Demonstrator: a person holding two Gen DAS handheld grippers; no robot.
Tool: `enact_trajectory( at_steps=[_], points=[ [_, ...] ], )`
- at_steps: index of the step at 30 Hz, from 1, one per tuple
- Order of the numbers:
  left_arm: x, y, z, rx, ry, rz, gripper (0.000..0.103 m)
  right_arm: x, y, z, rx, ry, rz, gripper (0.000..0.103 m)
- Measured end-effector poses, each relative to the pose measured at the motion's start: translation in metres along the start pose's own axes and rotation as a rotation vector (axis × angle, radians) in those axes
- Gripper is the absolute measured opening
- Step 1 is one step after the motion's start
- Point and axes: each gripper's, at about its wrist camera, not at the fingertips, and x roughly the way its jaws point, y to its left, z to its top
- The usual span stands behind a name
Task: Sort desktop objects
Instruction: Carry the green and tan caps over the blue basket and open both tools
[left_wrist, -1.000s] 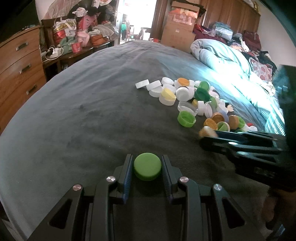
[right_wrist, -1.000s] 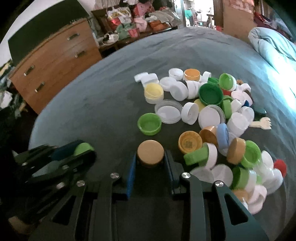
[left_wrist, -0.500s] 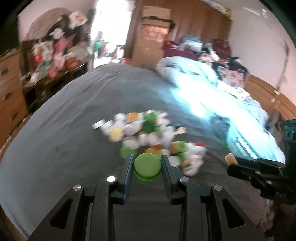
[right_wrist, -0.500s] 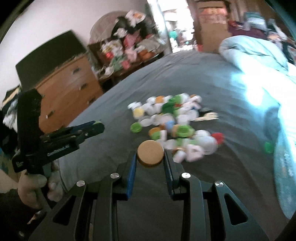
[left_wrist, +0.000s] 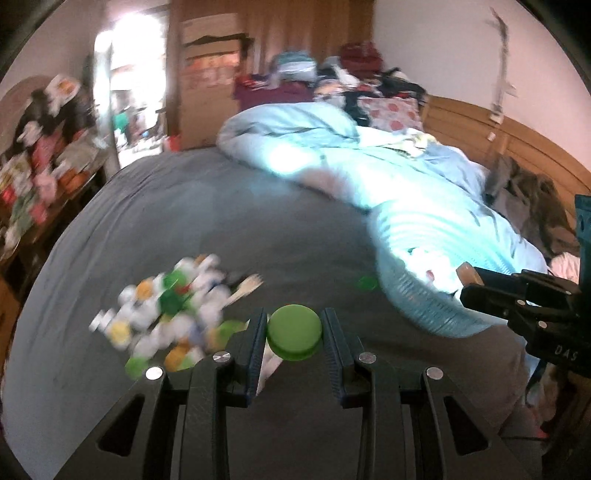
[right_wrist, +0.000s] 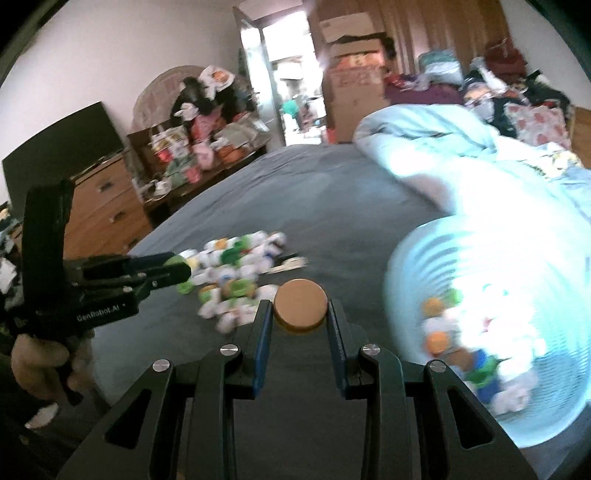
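My left gripper (left_wrist: 294, 332) is shut on a green bottle cap (left_wrist: 294, 336), held above the grey bed cover. My right gripper (right_wrist: 300, 314) is shut on a tan cap (right_wrist: 300, 312). A blurred pile of white, green, yellow and orange caps (left_wrist: 173, 310) lies on the cover to the left of both grippers; the same pile (right_wrist: 236, 273) shows in the right wrist view. A light-blue ribbed basket (right_wrist: 491, 321) with several caps inside stands to the right. The right gripper (left_wrist: 471, 275) with its tan cap shows at the right of the left wrist view, over the basket (left_wrist: 424, 295). The left gripper (right_wrist: 181, 264) shows at the left of the right wrist view.
A lone green cap (left_wrist: 367, 283) lies on the grey cover (left_wrist: 258, 206) near the basket. A rumpled pale-blue duvet (left_wrist: 332, 147) fills the bed's far right. A wooden dresser (right_wrist: 107, 206) and a cluttered side table (right_wrist: 199, 155) stand beyond the left edge.
Both grippers have risen and swung to the right, away from the cap pile and toward the blue basket, each still carrying its cap. The pile now sits lower and to the left.
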Motion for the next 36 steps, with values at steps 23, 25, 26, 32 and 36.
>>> enact_trajectory(
  at_steps=[23,25,26,32,36],
  points=[
    [0.145,-0.178,0.116,0.187,0.347,-0.18,0.032,-0.041,-0.14,0.016,0.204,0.039,-0.17,0.026],
    [0.153,-0.183,0.108,0.191,0.377,-0.181,0.032,-0.042,-0.144,0.011,0.213,0.045,-0.169,0.026],
    [0.156,-0.186,0.105,0.195,0.387,-0.184,0.032,-0.04,-0.146,0.01,0.217,0.047,-0.168,0.026],
    [0.16,-0.195,0.1,0.209,0.395,-0.19,0.032,-0.042,-0.152,0.008,0.225,0.047,-0.167,0.026],
    [0.158,-0.197,0.106,0.212,0.382,-0.209,0.05,-0.043,-0.152,0.011,0.224,0.033,-0.169,0.026]
  ],
)
